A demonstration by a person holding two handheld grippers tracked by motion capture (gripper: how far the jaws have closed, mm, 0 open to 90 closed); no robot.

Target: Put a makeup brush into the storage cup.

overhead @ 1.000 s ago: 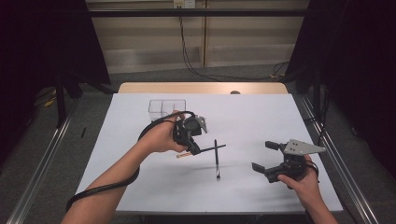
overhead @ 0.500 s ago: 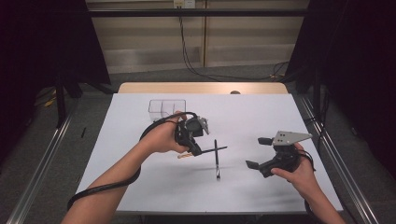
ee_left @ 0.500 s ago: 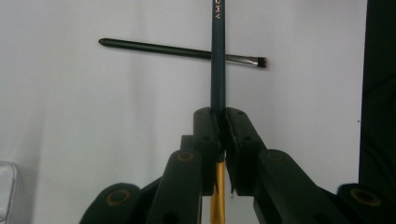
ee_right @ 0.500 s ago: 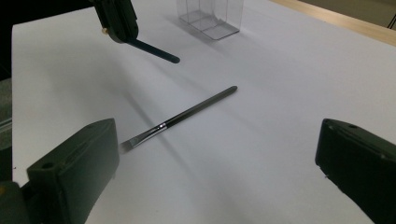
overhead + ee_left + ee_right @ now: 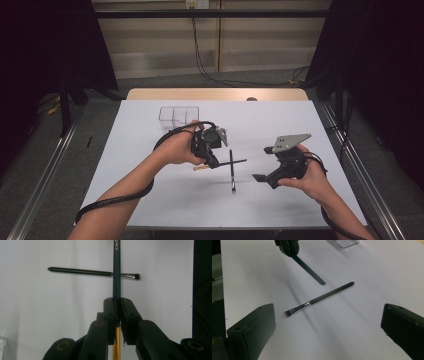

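While clamped tight on a dark teal makeup brush handle (image 5: pixel 116 270) with a gold ferrule end, left tool (image 5: pixel 212 161) held above the white bench (image 5: pixel 150 195), handle sticking out past the jaws, level over the surface. Just beyond that handle tip, crossed beneath it in the left gripper view, a slim black makeup brush (image 5: pixel 232 170) with silver ferrule and pale bristles, flat on the bench. Farther out, to the side, right tool (image 5: pixel 261 177) released, jaws spread wide with nothing between them, facing the black brush (image 5: pixel 317 299). Behind the left tool, near the bench's far part, a clear plastic compartment box (image 5: pixel 178 115).
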